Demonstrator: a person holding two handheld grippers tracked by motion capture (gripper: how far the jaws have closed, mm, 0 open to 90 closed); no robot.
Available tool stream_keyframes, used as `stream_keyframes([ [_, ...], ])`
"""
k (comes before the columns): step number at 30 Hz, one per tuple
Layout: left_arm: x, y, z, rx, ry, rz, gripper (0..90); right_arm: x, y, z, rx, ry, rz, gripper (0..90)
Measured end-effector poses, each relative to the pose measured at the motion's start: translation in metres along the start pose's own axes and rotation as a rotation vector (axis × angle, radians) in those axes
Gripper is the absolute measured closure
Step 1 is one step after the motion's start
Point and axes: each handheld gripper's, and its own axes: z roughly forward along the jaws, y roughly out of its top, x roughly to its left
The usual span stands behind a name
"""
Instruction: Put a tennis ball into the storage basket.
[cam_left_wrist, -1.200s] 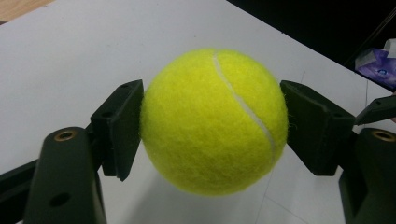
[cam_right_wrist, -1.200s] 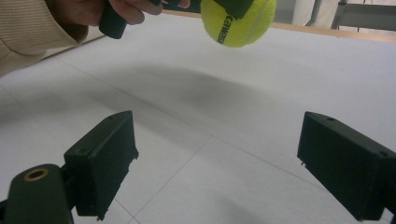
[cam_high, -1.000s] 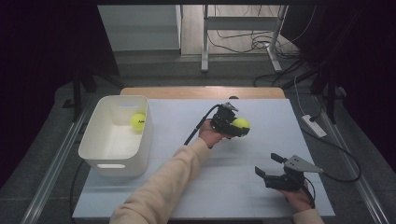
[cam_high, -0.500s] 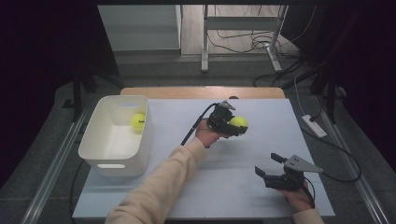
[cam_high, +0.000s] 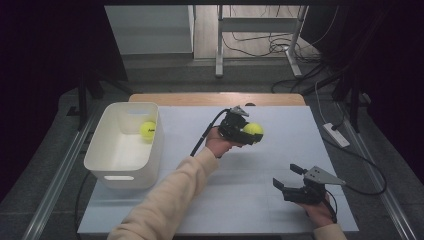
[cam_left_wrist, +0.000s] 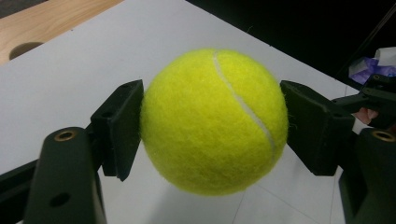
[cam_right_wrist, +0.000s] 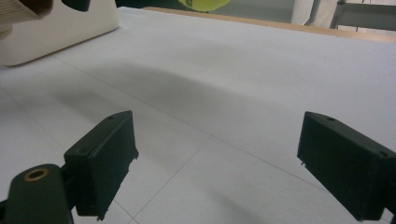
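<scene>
**Ball aloft, bound for the bin**

Nearest the person, the right gripper (cam_high: 289, 179) rests with jaws apart. Beyond it, the left gripper (cam_high: 243, 133) clamps a tennis ball (cam_left_wrist: 214, 121) above the table (cam_high: 280, 150) (one ball (cam_high: 147, 131) already inside). Best carried level over the white bin (cam_high: 100, 155), released low.

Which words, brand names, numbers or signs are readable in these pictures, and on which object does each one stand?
No text can be read in any view.
Yellow felt tennis ball in the white plastic bin: a small dark mark, too blurred to read.
Yellow felt tennis ball held in the left tongs: a plain white seam, no print on the visible side.
White plastic bin, white table mat, right tongs: no lettering visible.
</scene>
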Motion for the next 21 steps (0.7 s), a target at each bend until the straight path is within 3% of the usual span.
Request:
stream_keyframes([
  [13,0.001,0.001,-0.01,-0.016,0.006,-0.002,27.1,0.0,0.0,0.0,0.0,0.001,0.0,11.9],
  [21,0.006,0.002,-0.025,-0.037,0.015,-0.009,27.1,0.0,0.0,-0.001,0.003,0.001,-0.004,11.8],
])
